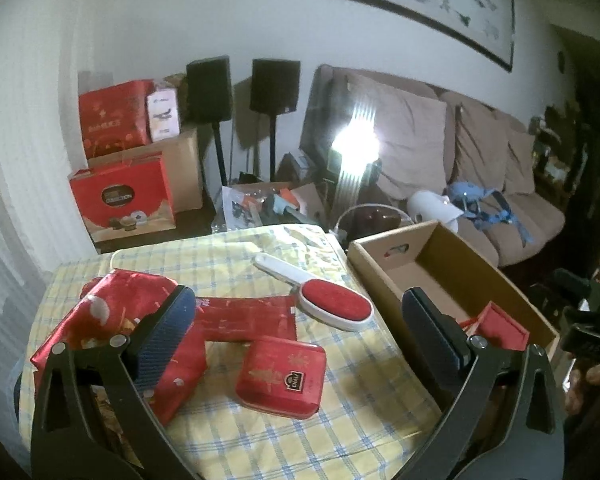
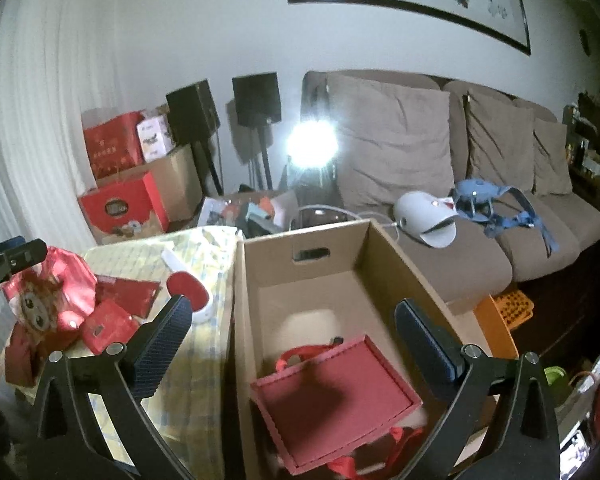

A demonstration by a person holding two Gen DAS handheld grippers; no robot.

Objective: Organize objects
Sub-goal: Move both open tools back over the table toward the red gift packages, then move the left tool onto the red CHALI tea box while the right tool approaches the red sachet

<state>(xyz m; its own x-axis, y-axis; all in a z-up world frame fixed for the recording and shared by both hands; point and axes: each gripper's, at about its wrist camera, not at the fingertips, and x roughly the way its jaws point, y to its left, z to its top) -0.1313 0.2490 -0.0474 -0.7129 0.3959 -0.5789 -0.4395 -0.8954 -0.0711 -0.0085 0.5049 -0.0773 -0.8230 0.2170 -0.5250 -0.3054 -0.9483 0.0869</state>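
Meanwhile: both grippers spread wide, red things split between table and box

Over the checked yellow tablecloth (image 1: 260, 432) the left gripper (image 1: 300, 332) hangs with its jaws wide apart and nothing between them. Below it lies a small red tin (image 1: 282, 376) with gold ornament and a dark label on its lid. A flat red packet (image 1: 244, 318) lies just behind the tin, and a shiny red foil bag (image 1: 112, 320) sits to the left, partly behind the left finger. A lint brush (image 1: 320, 292) with a white handle and an oval red pad rests near the table's right side.

Just beside the table stands an open cardboard box (image 2: 244, 320) with a hand-hole in its far wall. The right gripper (image 2: 294, 344) is above it, jaws also wide and empty. Inside the box lies a flat red gift bag (image 2: 336, 396) with red ribbon handles, tilted on the floor of the box
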